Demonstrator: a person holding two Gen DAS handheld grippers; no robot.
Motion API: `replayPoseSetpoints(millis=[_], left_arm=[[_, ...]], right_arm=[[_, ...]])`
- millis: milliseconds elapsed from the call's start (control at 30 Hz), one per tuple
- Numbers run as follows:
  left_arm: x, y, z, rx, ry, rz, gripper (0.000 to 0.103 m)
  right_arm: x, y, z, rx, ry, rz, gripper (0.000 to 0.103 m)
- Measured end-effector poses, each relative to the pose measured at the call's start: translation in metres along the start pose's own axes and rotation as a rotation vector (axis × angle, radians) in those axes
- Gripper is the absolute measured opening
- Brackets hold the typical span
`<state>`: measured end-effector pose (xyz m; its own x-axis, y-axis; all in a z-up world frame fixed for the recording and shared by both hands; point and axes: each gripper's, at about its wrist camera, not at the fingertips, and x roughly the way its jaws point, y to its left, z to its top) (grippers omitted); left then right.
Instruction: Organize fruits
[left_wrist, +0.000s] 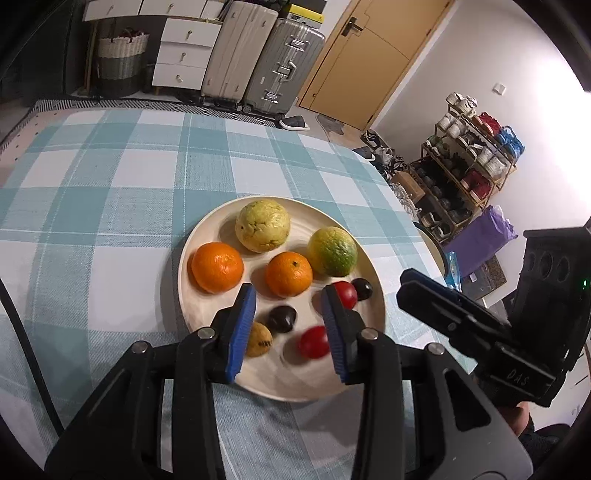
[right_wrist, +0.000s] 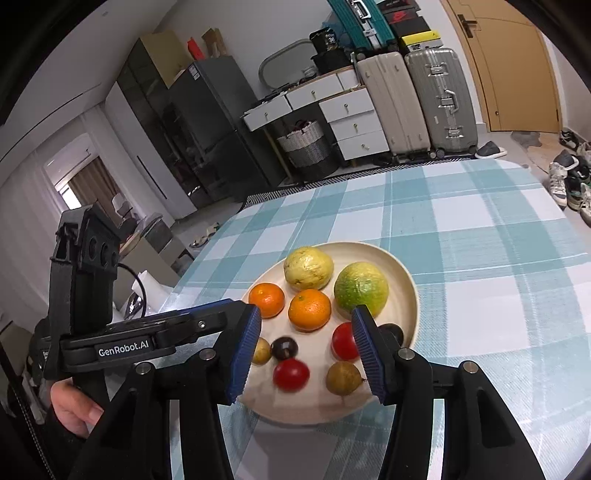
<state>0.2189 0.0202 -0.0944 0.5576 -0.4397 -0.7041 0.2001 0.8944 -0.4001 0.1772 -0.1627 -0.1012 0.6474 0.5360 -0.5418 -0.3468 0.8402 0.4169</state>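
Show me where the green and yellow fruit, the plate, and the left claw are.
green and yellow fruit (right_wrist: 361, 291): right wrist view, middle of its green side.
plate (left_wrist: 192, 254): left wrist view, bare left rim.
left claw (left_wrist: 288, 325): left wrist view, midway between its fingertips.

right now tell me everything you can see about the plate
The plate is round, shallow and cream, matte like ceramic or wood, with a low raised rim. It lies flat on the checked cloth near the table's edge. It holds two oranges, two big yellow-green fruits, two red, two dark and two small brownish ones. Neither tool touches it.
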Motion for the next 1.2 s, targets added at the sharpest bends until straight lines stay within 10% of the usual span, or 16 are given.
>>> replayPoseSetpoints(millis=[767,1200], left_arm=[[-0.119,-0.056,-0.039,0.137,-0.305,0.18,0.102],[-0.157,-0.059,-0.087,0.131,-0.476,0.307,0.102]], right_arm=[[-0.086,0.043,-0.019,-0.107,-0.227,-0.026,0.097],[-0.113,0.06,-0.048,-0.217,-0.356,-0.095,0.103]])
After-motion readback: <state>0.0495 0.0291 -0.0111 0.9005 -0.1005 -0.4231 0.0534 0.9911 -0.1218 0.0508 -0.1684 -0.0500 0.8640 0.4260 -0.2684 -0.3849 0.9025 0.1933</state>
